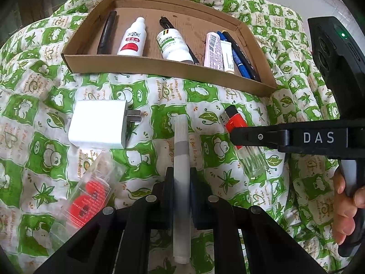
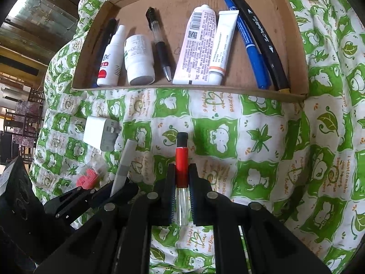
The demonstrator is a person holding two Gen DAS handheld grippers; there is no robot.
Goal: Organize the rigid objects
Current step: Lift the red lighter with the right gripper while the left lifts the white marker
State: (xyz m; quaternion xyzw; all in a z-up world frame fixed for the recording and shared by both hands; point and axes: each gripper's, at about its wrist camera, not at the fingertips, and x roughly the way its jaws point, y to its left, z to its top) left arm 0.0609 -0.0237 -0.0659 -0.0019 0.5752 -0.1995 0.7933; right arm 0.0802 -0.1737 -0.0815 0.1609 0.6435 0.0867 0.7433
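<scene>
**Both grippers loaded, tray crowded**

Left wrist: our left gripper pinches the white marker lengthwise over the cloth; long overhang, it could pivot or slip.

Right wrist: our right gripper pinches the lighter. Smooth clear body could slide out. The cardboard tray is crowded; we risk knocking the tubes.

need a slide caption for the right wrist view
Right claw grips a red lighter above the green quilt, facing the cardboard tray.
</scene>
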